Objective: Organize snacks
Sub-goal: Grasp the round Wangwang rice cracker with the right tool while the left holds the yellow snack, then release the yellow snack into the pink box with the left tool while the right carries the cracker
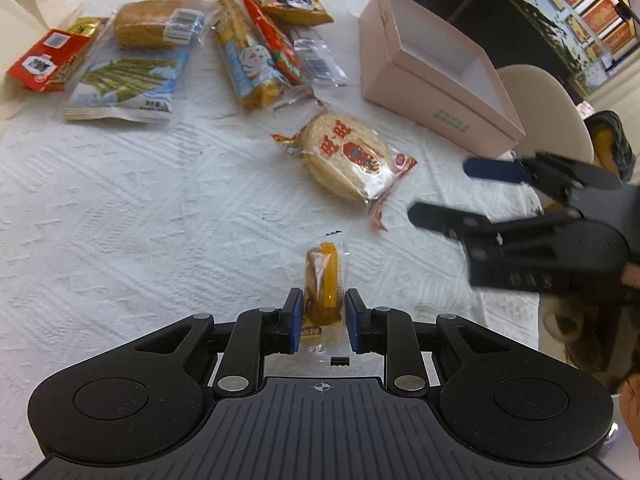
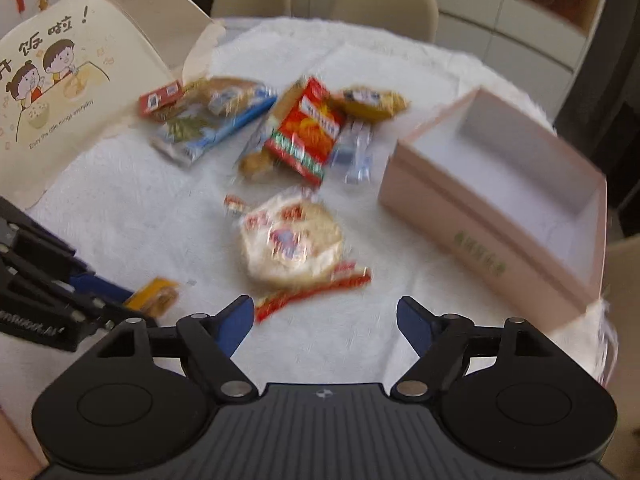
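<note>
My left gripper point(image 1: 320, 312) is shut on a small yellow-wrapped snack point(image 1: 325, 280), which also shows in the right wrist view point(image 2: 154, 296). A round rice cracker packet point(image 1: 346, 156) lies ahead of it on the white cloth, and it also shows in the right wrist view point(image 2: 292, 240). My right gripper point(image 2: 325, 318) is open and empty, just short of the cracker; it shows in the left wrist view point(image 1: 440, 192) at the right. An open, empty pink box point(image 1: 436, 76) stands at the far right, also in the right wrist view point(image 2: 500, 200).
A pile of snack packets point(image 1: 256, 48) lies at the back, with a green-and-blue bag point(image 1: 128, 84) and a red packet point(image 1: 44, 60) to the left. A cream printed box lid point(image 2: 64, 92) stands at the left. Chairs point(image 2: 384, 8) ring the table.
</note>
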Demonstrator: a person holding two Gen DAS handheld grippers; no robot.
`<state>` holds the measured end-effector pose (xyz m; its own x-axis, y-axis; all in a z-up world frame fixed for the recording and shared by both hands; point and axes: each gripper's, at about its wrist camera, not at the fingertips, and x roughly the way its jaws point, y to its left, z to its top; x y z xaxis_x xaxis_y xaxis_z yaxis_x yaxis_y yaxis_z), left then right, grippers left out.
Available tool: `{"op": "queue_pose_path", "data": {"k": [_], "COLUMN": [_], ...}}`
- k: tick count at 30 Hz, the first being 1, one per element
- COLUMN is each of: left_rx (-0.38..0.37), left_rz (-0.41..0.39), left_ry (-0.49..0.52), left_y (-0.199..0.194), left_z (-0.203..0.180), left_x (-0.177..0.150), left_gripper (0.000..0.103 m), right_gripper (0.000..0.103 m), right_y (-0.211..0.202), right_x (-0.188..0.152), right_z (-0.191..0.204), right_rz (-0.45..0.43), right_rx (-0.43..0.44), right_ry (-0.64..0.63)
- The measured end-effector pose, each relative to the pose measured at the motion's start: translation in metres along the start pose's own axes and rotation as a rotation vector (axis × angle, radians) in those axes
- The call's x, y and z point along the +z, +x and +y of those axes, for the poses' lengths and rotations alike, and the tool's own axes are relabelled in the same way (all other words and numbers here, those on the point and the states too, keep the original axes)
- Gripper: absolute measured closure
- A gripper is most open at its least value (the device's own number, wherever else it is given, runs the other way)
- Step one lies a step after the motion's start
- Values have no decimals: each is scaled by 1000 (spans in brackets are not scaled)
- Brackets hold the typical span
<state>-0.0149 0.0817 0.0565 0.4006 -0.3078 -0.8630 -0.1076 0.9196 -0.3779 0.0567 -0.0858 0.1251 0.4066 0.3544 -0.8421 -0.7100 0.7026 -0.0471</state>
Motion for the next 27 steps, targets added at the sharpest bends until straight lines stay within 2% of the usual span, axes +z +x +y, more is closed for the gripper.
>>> {"op": "queue_pose_path", "data": {"k": [2, 5, 8, 10, 14, 17, 19, 24, 27], "left_rx": [15, 44, 74, 89, 106, 95, 83, 35, -37], "left_rz": [-4, -3, -1, 2, 7, 11, 21, 30, -3], "left_ry": [-14, -48, -90, -116, -154, -130, -103, 2, 35], "left_y": [-4, -12, -19, -23, -22, -20, -16, -14, -22], "left_z": [4, 13, 25, 32, 40, 33, 26, -2, -18], "left_x": [-2, -9, -17, -22, -24, -23, -21, -12, 14], "left_gripper": [76, 76, 76, 76, 76, 76, 76, 76, 76], "right_gripper": [24, 24, 24, 18, 17, 20, 22, 25, 25], "right_y": [10, 30, 65, 77, 74, 68, 63, 15, -20], "right_x": [10, 26, 39, 41, 40, 34, 32, 15, 1], "right_z": [-6, -21, -28, -21, 13, 30, 30, 6, -11], "right_rz": [-22, -66, 5, 58, 108, 90, 93, 55, 31], "right_rx": [28, 125, 162, 213, 278, 191, 166, 124, 53], "right_ry": [11, 92, 129, 127, 2, -57, -34, 37, 66]}}
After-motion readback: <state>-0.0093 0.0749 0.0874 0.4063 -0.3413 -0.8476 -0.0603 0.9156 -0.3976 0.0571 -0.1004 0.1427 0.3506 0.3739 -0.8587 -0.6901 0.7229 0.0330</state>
